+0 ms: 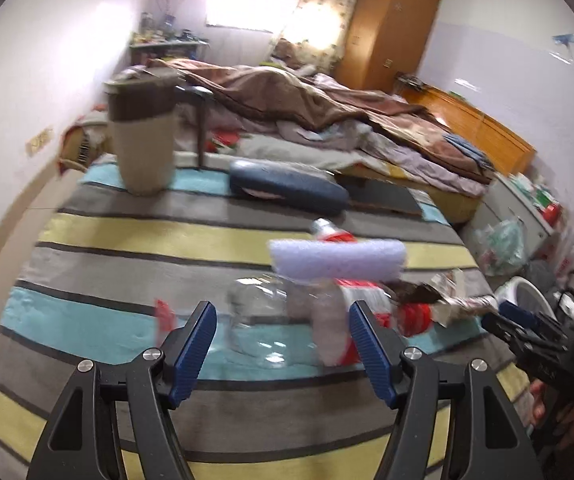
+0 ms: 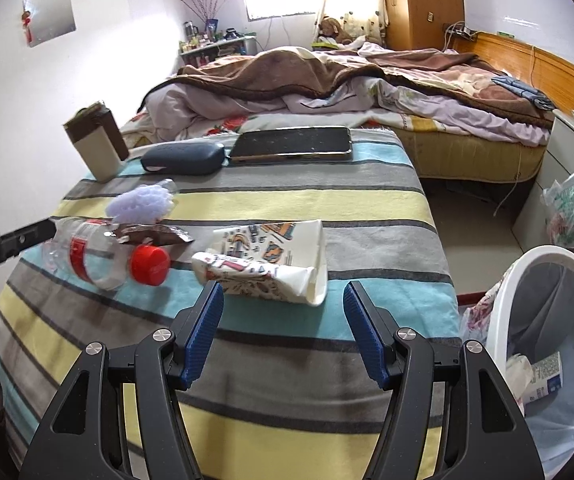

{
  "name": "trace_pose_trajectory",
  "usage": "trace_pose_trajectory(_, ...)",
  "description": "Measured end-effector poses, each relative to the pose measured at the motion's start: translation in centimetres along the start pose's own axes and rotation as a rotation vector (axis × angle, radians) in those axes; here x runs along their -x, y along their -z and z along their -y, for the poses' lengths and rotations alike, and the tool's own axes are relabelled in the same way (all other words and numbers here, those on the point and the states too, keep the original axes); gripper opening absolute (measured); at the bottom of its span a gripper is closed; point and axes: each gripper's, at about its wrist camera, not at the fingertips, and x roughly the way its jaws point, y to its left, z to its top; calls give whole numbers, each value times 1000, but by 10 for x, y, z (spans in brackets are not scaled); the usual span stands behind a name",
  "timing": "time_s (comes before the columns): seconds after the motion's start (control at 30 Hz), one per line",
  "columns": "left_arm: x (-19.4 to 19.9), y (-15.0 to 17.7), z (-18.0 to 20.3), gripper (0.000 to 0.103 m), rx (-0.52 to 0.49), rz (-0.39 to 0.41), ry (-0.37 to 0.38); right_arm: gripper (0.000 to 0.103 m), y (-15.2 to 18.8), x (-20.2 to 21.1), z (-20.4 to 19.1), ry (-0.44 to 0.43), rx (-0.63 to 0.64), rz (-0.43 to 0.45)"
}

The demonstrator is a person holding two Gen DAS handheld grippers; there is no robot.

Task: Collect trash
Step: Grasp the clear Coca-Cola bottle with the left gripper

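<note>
Striped cloth covers the tabletop [image 2: 327, 208], where our trash lies: a clear bottle [image 2: 99, 256] and a crumpled carton [image 2: 271, 264]. We hold the left tool [image 1: 283, 332] and right tool [image 2: 283, 312] apart and empty, each lined up on one piece, the white bin [image 2: 519, 276] waiting alongside.

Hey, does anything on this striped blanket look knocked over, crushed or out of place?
Yes. A clear bottle with a red cap lies on its side, a brown wrapper draped over it. Beside it, a printed carton lies squashed flat. A phone sits near them.
</note>
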Motion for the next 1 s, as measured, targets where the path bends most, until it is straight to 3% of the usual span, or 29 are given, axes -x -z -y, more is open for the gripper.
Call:
trace_pose_trajectory(0.23, 1, 21, 32, 70, -71, -46, 86, 64, 2, -2, 3, 10, -19, -8)
trace_pose_trajectory(0.43, 16, 49, 66, 70, -198, -84, 133, 64, 2, 2, 9, 16, -36, 7)
trace_pose_trajectory(0.6, 45, 37, 75, 71, -299, 42, 57, 64, 3, 4, 15, 19, -47, 9)
trace_pose_trajectory(0.7, 46, 14, 75, 81, -341, 86, 59, 64, 3, 5, 15, 10, -57, 11)
trace_pose_trajectory(0.8, 24, -6, 81, 82, -389, -16, 113, 64, 5, 5, 15, 3, -56, 11)
trace_pose_trajectory(0.87, 15, -11, 84, 81, -419, -7, 105, 64, 6, 5, 14, 0, -56, 12)
trace_pose_trajectory(1.0, -12, -10, 90, 82, -456, -123, 162, 64, 7, 3, 17, 0, -73, 7)
